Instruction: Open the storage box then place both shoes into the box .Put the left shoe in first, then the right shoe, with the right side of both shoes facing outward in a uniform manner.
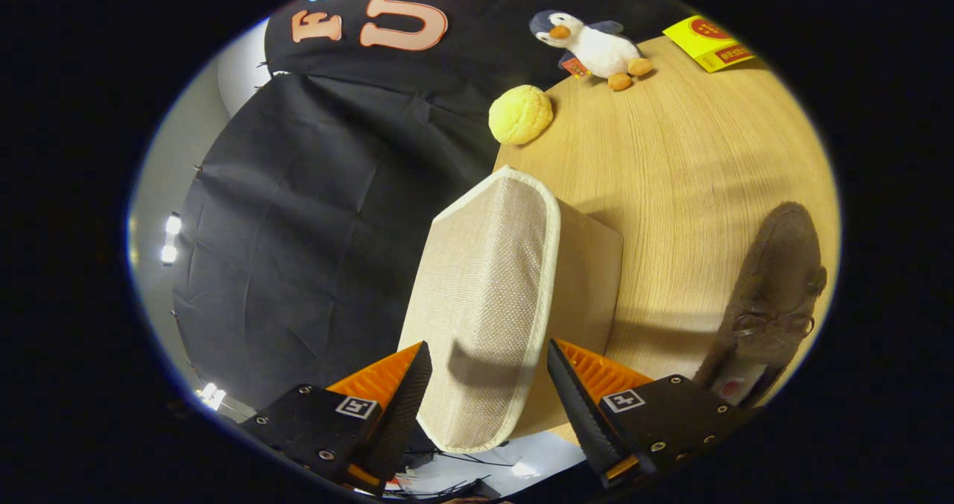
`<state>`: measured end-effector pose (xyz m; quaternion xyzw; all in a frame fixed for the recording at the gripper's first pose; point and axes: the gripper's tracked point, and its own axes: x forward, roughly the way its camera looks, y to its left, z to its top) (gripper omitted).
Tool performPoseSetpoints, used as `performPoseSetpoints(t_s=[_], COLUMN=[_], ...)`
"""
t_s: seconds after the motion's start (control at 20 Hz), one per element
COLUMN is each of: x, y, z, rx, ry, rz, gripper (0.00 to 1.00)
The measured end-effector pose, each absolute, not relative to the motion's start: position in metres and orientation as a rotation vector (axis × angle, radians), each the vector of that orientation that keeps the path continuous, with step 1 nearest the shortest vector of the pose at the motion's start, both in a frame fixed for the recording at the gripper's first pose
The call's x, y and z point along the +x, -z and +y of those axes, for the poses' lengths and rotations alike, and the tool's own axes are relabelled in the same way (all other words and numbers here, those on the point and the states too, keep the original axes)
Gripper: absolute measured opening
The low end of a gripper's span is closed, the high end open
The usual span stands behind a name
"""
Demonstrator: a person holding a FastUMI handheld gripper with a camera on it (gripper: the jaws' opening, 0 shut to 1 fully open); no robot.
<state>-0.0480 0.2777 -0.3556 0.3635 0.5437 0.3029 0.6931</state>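
Observation:
The beige fabric storage box (585,280) stands on the wooden table (671,161). Its woven lid (484,280), edged in cream trim, faces me. My gripper (488,347) is open, and the near end of the lid lies between its fingers. The left fingertip (417,385) is at one trimmed edge and the right fingertip (570,392) at the other; neither clearly presses on it. A brown suede loafer (775,288) lies on the table beyond the right finger, beside the box. I see one shoe.
On the table beyond the box sit a yellow bun-shaped toy (520,114), a plush penguin (592,42) and a yellow packet (708,42). Black cloth (298,228) hangs past the table edge on the left finger's side.

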Motion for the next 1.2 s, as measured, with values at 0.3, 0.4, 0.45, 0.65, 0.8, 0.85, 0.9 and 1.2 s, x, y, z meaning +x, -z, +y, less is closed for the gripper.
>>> performPoseSetpoints(t_s=[0.3, 0.4, 0.45, 0.65, 0.8, 0.85, 0.9, 1.2], x=[-0.053, -0.05, -0.048, -0.045, -0.039, -0.038, -0.033, -0.021], y=[0.355, 0.338, 0.332, 0.293, 0.257, 0.252, 0.246, 0.199], z=[0.284, 0.288, 0.287, 0.283, 0.29, 0.292, 0.295, 0.332], rx=[0.903, 0.95, 0.952, 1.002, 0.993, 0.976, 0.958, 0.971], ry=[-0.663, -0.685, -0.688, -0.727, -0.764, -0.752, -0.74, -0.775], rz=[1.263, 1.253, 1.245, 1.202, 1.139, 1.125, 1.105, 1.054], gripper=[0.93, 0.92, 0.89, 0.75, 0.65, 0.57, 0.52, 0.22])
